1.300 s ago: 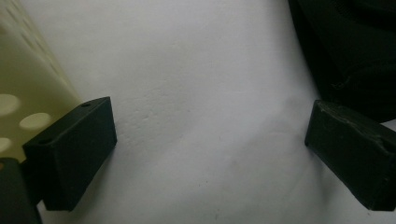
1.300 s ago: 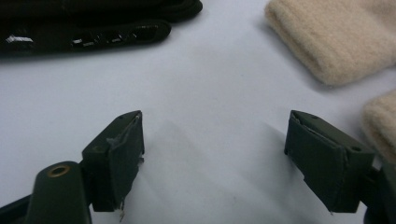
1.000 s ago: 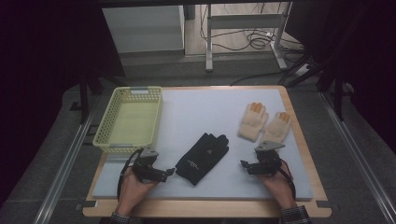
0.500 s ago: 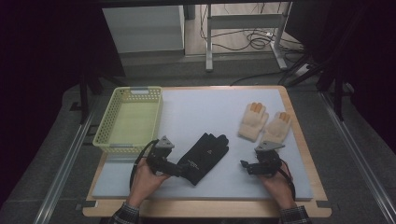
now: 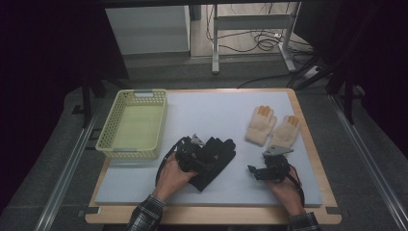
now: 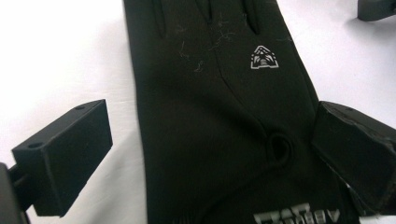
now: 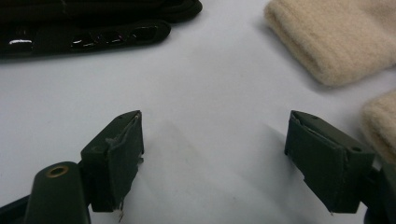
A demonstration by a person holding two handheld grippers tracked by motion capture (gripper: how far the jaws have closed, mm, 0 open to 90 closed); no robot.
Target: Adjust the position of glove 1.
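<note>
The left gripper (image 5: 204,156) hovers over the black glove (image 6: 219,116) lying mid-table, jaws spread to either side of its cuff, likely lining up a grab. The right gripper (image 7: 212,154) waits with jaws spread and nothing between them near the cream gloves (image 5: 272,127); the basket (image 5: 132,153) stands ready at the left.

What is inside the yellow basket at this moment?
The yellow basket holds nothing that can be seen: its bare floor shows in the high view. Only a narrow strip behind the near wall is covered. The black glove and the two cream gloves lie outside, on the white mat.
</note>
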